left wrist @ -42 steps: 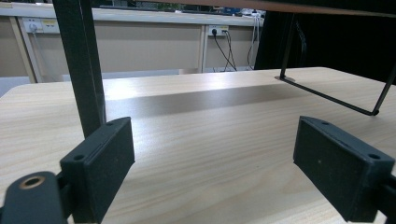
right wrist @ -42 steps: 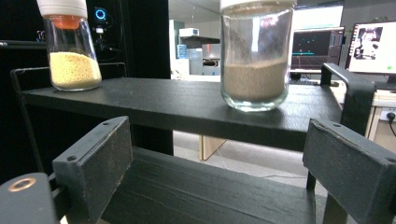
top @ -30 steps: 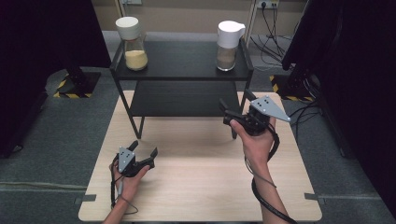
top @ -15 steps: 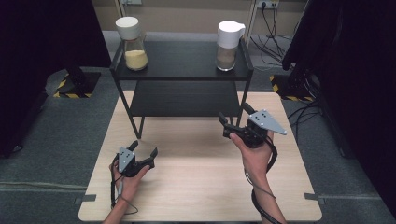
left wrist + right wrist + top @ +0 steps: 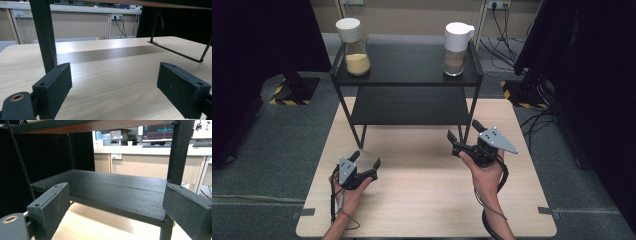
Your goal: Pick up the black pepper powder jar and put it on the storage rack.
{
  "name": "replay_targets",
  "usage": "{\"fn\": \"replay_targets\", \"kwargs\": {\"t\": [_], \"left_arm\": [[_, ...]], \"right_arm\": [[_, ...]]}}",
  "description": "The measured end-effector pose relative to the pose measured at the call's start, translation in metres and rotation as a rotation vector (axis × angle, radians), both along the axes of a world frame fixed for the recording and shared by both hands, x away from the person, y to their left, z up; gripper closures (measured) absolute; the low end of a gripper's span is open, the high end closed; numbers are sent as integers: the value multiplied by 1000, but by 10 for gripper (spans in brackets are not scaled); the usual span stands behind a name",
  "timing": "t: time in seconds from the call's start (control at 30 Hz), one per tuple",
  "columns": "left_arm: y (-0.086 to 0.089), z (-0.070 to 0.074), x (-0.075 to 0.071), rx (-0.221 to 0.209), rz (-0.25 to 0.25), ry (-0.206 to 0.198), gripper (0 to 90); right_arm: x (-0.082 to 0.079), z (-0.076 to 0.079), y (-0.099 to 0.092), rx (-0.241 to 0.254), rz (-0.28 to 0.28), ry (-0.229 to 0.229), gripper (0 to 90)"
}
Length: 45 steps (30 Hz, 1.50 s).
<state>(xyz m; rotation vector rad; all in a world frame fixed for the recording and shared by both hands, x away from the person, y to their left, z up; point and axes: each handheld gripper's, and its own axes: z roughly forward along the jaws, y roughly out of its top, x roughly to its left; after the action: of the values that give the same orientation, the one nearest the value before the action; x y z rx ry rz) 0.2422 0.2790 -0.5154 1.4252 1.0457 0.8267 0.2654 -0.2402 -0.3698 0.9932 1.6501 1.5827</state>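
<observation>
Black shelf (image 5: 412,105) fronts both grippers — right gripper (image 5: 460,133) beside its leg.

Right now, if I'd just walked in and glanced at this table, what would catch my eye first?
Probably the black two-tier shelf at the far end of the wooden table, with two white-lidded jars on its top: one at the left holding yellow grains, one at the right holding something browner. Nearer, a person's hands hold the left gripper and right gripper, both open and empty.
</observation>
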Motion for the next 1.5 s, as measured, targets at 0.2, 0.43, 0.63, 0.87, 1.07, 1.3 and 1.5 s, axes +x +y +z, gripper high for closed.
{"fn": "replay_targets", "kwargs": {"t": [0.2, 0.43, 0.63, 0.87, 1.07, 1.3, 1.5], "left_arm": [[0, 0, 0, 0, 0, -1, 123], [0, 0, 0, 1, 1, -1, 123], [0, 0, 0, 1, 1, -1, 123], [0, 0, 0, 0, 1, -1, 123], [0, 0, 0, -2, 2, -1, 123], [0, 0, 0, -1, 2, -2, 123], [0, 0, 0, -2, 2, -2, 124]], "right_arm": [[-2, -9, -3, -9, -6, 11, 78], [-5, -19, -6, -21, -12, 32, 78], [-7, -24, -6, -28, -15, 42, 78], [-8, -32, -6, -33, -16, 52, 78], [-9, -39, -6, -40, -16, 64, 78], [-11, -47, -7, -45, -18, 77, 78], [-13, -53, -9, -47, -25, 87, 78]]}}
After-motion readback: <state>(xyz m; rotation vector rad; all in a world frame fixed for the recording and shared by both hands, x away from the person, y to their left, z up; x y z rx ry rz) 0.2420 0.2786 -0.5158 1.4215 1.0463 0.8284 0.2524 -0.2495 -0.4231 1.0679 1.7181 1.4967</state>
